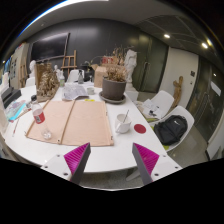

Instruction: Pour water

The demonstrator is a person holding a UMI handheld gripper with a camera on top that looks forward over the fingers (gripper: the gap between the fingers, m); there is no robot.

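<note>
Above the near edge of a round white table (pixel 100 150), the gripper (pixel 110 160) hovered with pink-padded fingers (pixel 75 158) spread open and empty, aimed toward a clear plastic water bottle (pixel 40 122) left of the tan paper sheet (pixel 75 122), likely approaching to grasp it.

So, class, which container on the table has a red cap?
The bottle left of the tan mat; the white cup right of it and the plant pot beyond are capless. The jaws stand open, empty, short of all three.

Gripper (pixel 111 160) level, fingers wide apart, nothing between.
</note>
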